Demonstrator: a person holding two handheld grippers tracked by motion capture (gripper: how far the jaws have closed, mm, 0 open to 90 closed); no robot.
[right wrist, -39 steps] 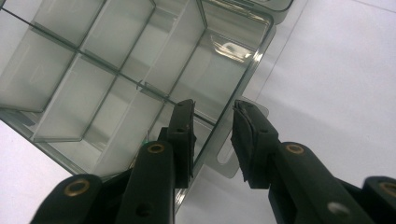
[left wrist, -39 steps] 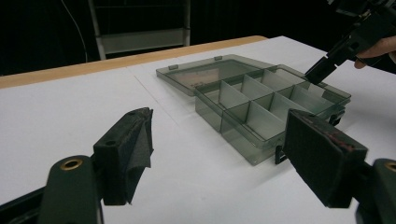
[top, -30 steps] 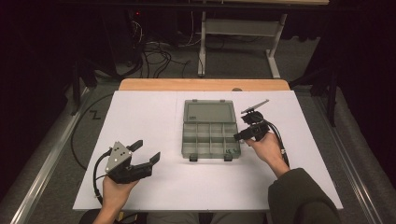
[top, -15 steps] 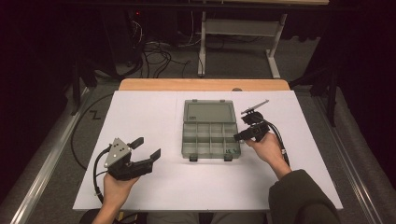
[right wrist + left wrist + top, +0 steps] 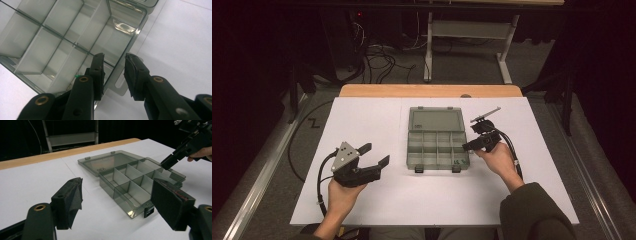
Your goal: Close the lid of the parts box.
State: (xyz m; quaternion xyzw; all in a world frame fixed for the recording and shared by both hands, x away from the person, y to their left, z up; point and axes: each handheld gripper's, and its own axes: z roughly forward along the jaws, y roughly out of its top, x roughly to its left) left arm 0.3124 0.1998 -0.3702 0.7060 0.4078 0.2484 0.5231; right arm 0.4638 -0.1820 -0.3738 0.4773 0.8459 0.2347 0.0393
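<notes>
An open, empty compartment box [image 5: 435, 141] is seen mid-table on the white sheet [image 5: 362, 125]. The right gripper [image 5: 113, 65], jaws parted, straddles its side wall unclamped; the left gripper [image 5: 373, 155] is held apart, jaws wide. A careless squeeze could skid the light box.

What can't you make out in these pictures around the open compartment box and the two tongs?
- Compartment box, high view: whether any small parts lie inside, too small to tell.
- Right tongs, right gripper view: jaws straddle the box's side wall, but whether the pads press it is unclear; the near rim is covered by the jaws.
- Front latches, left gripper view: one is partly behind the left tongs.
- Box lid's embossed marking, left gripper view: too blurred to read.
</notes>
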